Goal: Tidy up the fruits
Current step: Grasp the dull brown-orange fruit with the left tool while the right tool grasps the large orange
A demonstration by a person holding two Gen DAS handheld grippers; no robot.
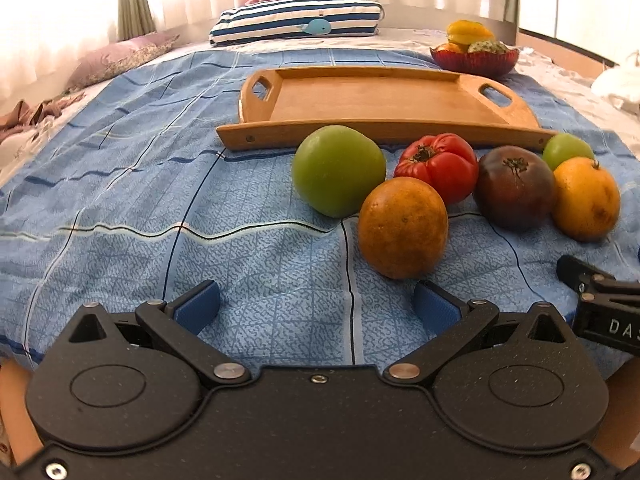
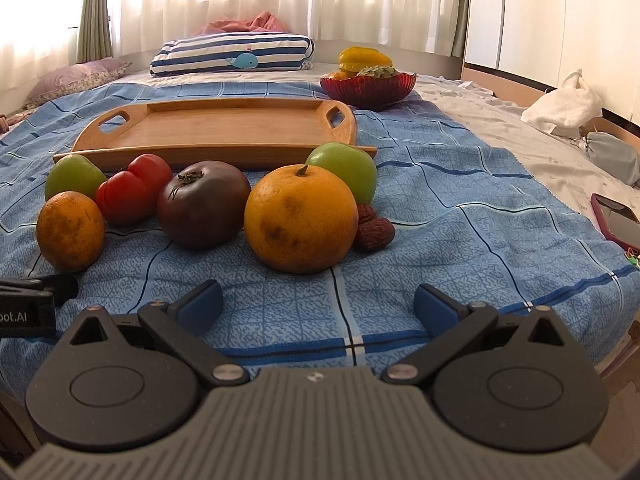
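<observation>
Lying ahead of right tool (image 2: 318, 306) — orange (image 2: 301, 219).

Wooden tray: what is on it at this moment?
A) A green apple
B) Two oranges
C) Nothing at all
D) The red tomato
C: the wooden tray shows only bare wood inside, while the oranges, red tomato, dark tomato and green apples all lie on the blue cloth in front of it.
</observation>
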